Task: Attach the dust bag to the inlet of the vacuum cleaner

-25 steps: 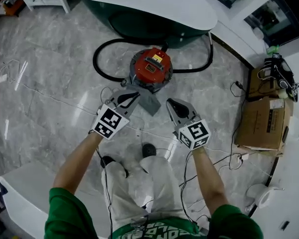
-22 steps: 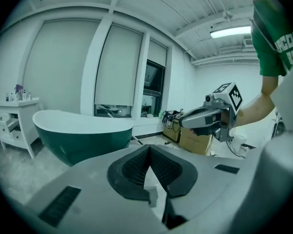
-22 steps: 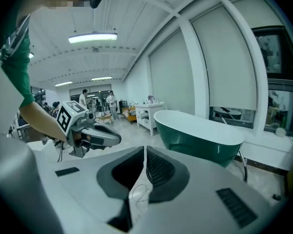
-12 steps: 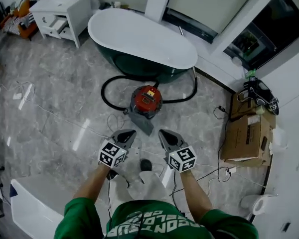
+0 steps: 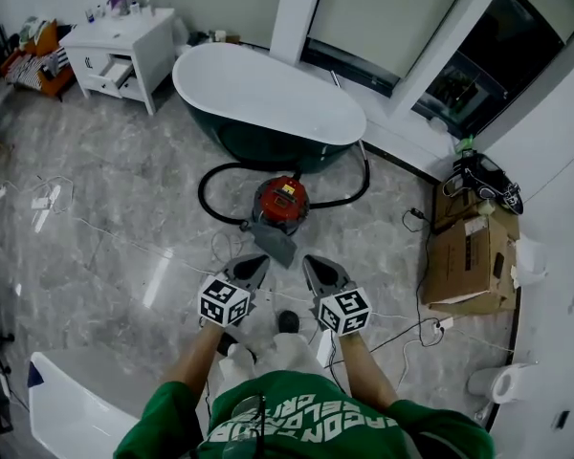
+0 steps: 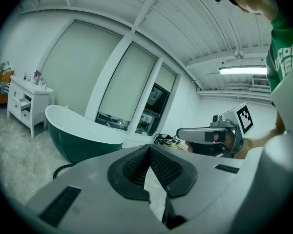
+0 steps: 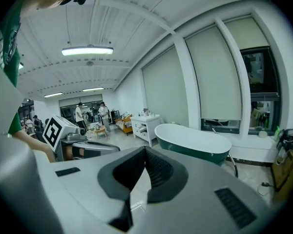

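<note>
While both grippers are held close to the person's body, well apart from the vacuum cleaner (image 5: 280, 202), neither holds anything. The left gripper (image 5: 253, 264) has its jaws tip to tip with nothing between, and the right gripper (image 5: 316, 262) is the same. Both point level into the room, not down at the floor.

The vacuum cleaner stands on the floor near the bathtub (image 5: 268, 89), with the black hose (image 5: 213, 182) looped round behind it. The grey dust bag (image 5: 272, 244) lies low on the floor, its far edge touching the vacuum cleaner's near side. It's too small to tell whether its mouth sits on the inlet or just against it.

This fits two stages: the bag only resting by the machine, or the bag already seated with the grippers clear. A closer look at that joint settles it.

If it's loose, my judgement:
- Part the jaws and grip the stiff mouth, not the soft cloth.
- Keep it square to the inlet and push evenly.
- Brace the machine with the other gripper, since it likely slides on the smooth floor.
</note>
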`<state>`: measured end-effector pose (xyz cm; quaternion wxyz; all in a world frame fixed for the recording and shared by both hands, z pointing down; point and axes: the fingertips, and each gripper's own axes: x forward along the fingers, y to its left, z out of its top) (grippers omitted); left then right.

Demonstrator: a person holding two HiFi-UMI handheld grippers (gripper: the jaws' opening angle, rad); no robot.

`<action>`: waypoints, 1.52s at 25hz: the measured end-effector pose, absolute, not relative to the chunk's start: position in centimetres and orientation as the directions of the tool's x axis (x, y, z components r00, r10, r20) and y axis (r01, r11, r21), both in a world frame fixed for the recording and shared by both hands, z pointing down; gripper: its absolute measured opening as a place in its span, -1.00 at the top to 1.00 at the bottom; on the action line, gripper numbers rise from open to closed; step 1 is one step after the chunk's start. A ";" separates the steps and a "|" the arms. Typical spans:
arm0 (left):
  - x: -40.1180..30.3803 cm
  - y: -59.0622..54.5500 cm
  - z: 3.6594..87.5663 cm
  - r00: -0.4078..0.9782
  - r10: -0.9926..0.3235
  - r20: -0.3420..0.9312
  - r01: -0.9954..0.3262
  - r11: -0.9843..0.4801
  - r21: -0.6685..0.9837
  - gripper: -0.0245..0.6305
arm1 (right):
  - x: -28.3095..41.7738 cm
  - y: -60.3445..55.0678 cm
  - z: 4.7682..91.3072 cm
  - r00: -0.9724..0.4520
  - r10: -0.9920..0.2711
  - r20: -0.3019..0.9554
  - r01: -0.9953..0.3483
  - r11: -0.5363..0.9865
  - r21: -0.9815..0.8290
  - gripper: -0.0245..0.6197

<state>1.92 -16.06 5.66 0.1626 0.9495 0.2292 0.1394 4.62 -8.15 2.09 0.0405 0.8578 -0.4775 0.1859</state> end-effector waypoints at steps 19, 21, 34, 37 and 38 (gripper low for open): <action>3.0 -7.4 0.7 0.969 0.175 0.176 0.123 -0.955 0.271 0.91 | 8.8 0.1 -2.2 0.370 -0.889 0.269 -0.910 -0.405 -0.087 0.90; 3.2 -6.3 0.5 0.973 0.151 0.173 0.099 -0.956 0.278 0.92 | 9.2 1.4 -2.2 0.358 -0.895 0.267 -0.916 -0.392 -0.085 0.90; 4.0 -0.9 1.2 0.979 0.081 0.189 0.026 -0.960 0.278 0.92 | 11.6 7.8 -0.7 0.360 -0.893 0.272 -0.909 -0.401 -0.115 0.90; 4.2 0.0 1.0 0.979 0.080 0.189 0.025 -0.961 0.276 0.92 | 11.8 8.7 -0.7 0.358 -0.893 0.274 -0.909 -0.400 -0.116 0.90; 4.3 0.2 0.9 0.979 0.079 0.189 0.024 -0.961 0.276 0.91 | 11.8 8.9 -0.7 0.357 -0.894 0.272 -0.909 -0.399 -0.117 0.90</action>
